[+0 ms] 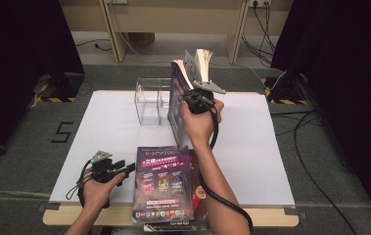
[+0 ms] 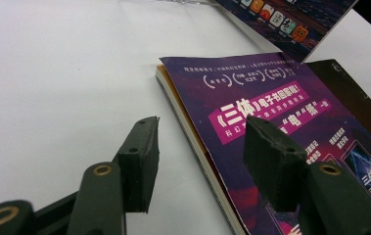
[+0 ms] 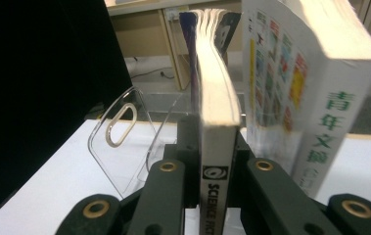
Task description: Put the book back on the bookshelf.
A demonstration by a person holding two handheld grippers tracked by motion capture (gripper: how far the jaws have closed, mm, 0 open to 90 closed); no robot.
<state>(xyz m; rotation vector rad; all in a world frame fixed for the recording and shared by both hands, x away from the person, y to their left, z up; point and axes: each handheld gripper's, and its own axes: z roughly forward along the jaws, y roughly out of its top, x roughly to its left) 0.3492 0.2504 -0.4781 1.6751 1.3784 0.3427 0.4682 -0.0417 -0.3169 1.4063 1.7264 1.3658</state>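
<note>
A thick book with a purple cover [image 1: 176, 105] stands upright over the white board, near the clear acrylic rack [image 1: 151, 100]. My right gripper [image 1: 189, 94] is shut on its spine from the near side. In the right gripper view both jaws press the white spine [image 3: 216, 166], and the gripper [image 3: 216, 143] points along the book. A second thick book [image 3: 320, 112] with green characters stands close at its right. My left gripper [image 1: 128, 168] rests open at the front left. Its jaws [image 2: 202, 156] straddle the near corner of a flat purple book [image 2: 271, 98] without touching it.
The flat purple book [image 1: 163, 183] tops a small stack at the board's front edge, with a darker book [image 1: 198, 193] under it. The white board [image 1: 109, 132] lies bare at the left. In the right gripper view the rack's clear dividers [image 3: 124, 139] stand left of the held book.
</note>
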